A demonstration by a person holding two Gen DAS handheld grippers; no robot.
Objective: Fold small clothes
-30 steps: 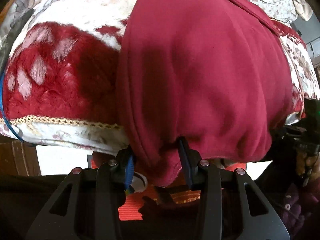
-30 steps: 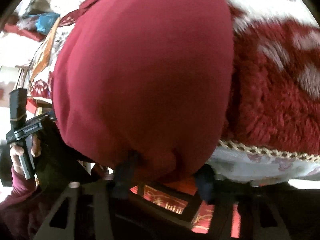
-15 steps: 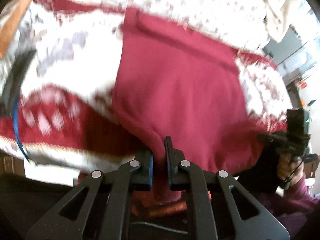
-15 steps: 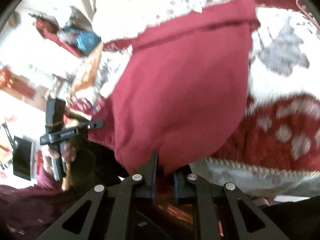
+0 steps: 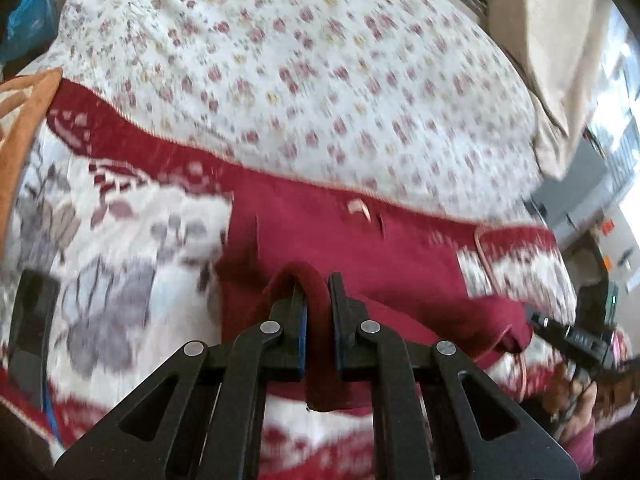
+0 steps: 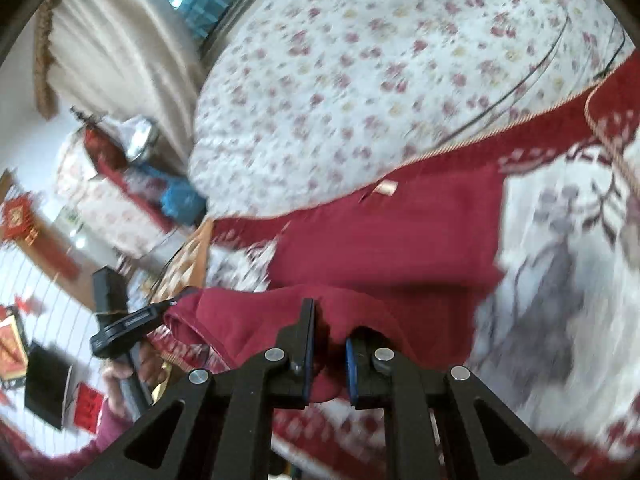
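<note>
Lying ahead of both your hand-held grippers, the dark red garment spreads flat on the red-and-white patterned blanket, its near edge lifted up toward you. Your left hand-held gripper is clamped on a fold of that near edge — red cloth fills the narrow gap between its fingers. Your right hand-held gripper pinches the same hem further along, cloth bunched between its blue-lined pads. A pale label shows at the garment's far edge. Beyond it lies a floral quilt — beige curtains hang past that, left of the right gripper.
</note>
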